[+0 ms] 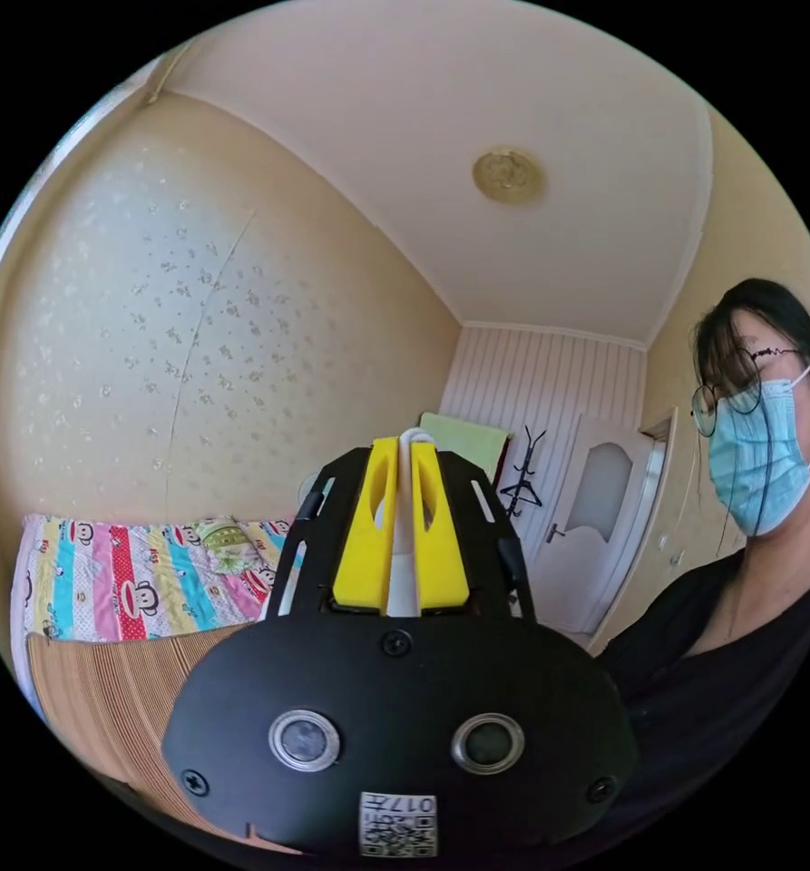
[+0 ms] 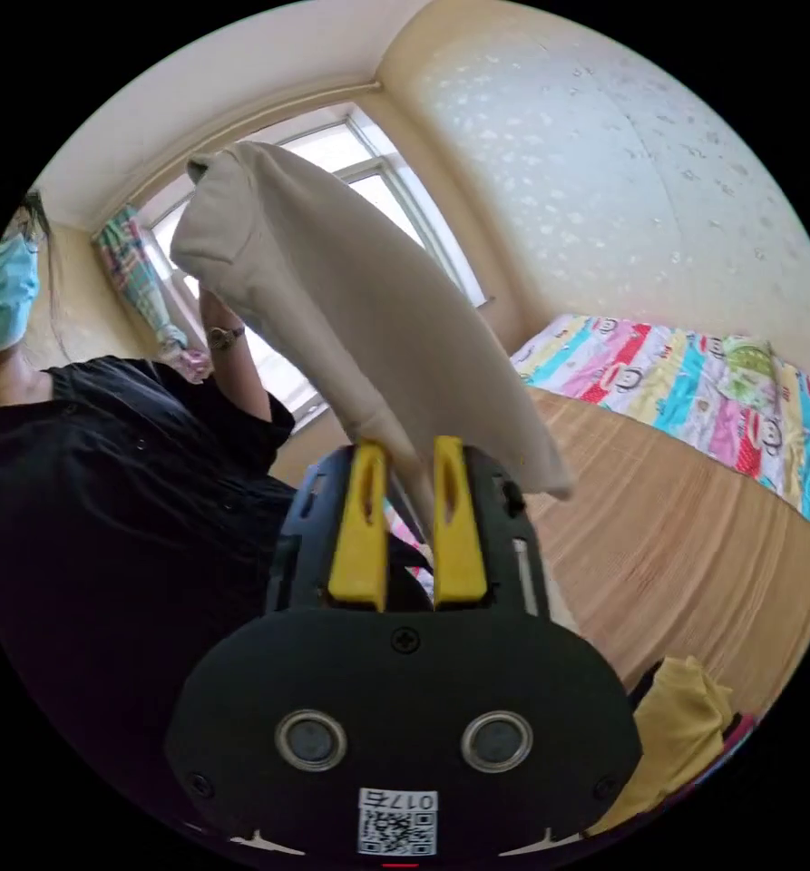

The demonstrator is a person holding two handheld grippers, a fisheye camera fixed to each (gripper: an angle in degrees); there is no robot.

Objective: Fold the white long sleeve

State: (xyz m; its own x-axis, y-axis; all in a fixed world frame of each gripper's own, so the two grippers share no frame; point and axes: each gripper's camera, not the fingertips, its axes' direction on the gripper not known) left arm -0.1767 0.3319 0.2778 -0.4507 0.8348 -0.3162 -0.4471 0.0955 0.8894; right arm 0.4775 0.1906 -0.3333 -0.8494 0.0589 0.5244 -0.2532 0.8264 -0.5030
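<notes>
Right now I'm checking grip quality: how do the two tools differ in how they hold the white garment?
The left tool pinches a thin white strip, its yellow jaws nearly together; the right tool clamps the white long sleeve with jaws slightly wider apart. Little cloth shows at the left tool; a broad fold rises from the right tool. Both are shut on cloth.

The wide striped mat (image 2: 695, 535) lies open, bounded by the cartoon-print quilt (image 2: 695, 381) and yellow cloth (image 2: 681, 726).
</notes>
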